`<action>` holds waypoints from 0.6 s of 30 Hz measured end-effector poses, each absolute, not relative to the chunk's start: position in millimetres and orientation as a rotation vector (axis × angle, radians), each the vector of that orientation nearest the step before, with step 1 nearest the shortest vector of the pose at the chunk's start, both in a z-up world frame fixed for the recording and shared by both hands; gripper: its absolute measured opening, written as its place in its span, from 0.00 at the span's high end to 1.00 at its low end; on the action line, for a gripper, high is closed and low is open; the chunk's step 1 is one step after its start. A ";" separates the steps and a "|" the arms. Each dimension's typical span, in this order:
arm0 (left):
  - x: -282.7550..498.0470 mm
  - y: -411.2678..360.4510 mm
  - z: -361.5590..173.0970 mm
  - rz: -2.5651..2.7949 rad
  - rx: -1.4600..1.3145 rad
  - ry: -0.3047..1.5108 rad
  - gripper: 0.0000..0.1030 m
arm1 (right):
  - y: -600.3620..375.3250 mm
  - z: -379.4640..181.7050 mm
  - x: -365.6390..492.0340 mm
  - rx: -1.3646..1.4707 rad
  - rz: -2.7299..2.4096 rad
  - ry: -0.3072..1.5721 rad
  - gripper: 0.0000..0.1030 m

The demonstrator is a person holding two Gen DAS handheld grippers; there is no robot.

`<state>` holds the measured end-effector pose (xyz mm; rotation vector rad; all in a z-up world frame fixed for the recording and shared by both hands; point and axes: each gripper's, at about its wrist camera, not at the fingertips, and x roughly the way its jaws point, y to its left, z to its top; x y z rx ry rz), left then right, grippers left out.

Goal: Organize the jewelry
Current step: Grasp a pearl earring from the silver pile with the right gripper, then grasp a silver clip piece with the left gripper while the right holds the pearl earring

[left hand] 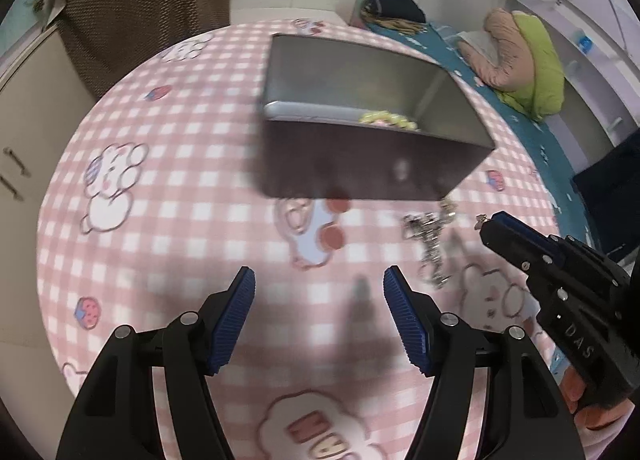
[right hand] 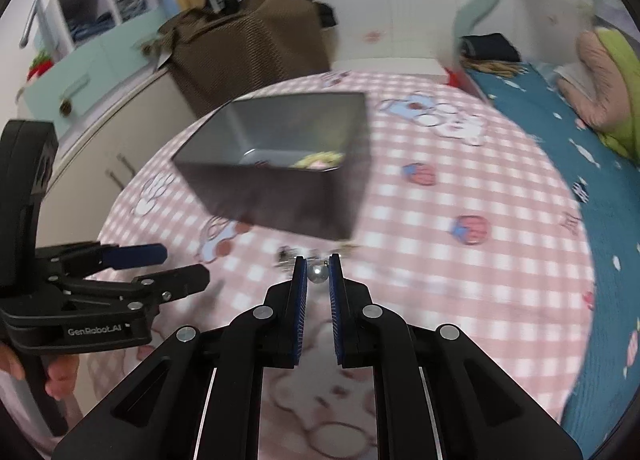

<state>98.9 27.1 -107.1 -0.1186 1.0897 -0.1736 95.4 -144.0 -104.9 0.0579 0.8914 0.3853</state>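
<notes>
Right hand-held gripper [right hand: 318,266] is pinching a shiny silver bead [right hand: 317,275]; left hand-held gripper [left hand: 319,280] is hanging wide open, holding nothing.

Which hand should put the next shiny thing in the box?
The right gripper. Its fingers are already nearly shut around a small silver piece, close to the metal box. The left gripper is wide open and holds nothing, over the tablecloth.

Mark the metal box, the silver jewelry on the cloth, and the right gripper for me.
metal box [left hand: 360,164]: left wrist view, on its dark near wall.
silver jewelry [left hand: 430,236]: left wrist view, middle of the chain tangle on the cloth.
right gripper [right hand: 318,272]: right wrist view, midway between its fingertips, jaws closed on a silver bead.
</notes>
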 end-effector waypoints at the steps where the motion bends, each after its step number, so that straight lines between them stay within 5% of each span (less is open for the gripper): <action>1: 101.3 21.9 -106.8 -0.184 -0.112 1.089 0.37 | -149.1 -104.6 95.6 0.063 0.375 0.889 0.89; 18: 138.1 -18.9 -122.8 -0.123 0.037 1.085 0.40 | -196.0 -111.8 100.6 0.119 0.313 0.894 0.89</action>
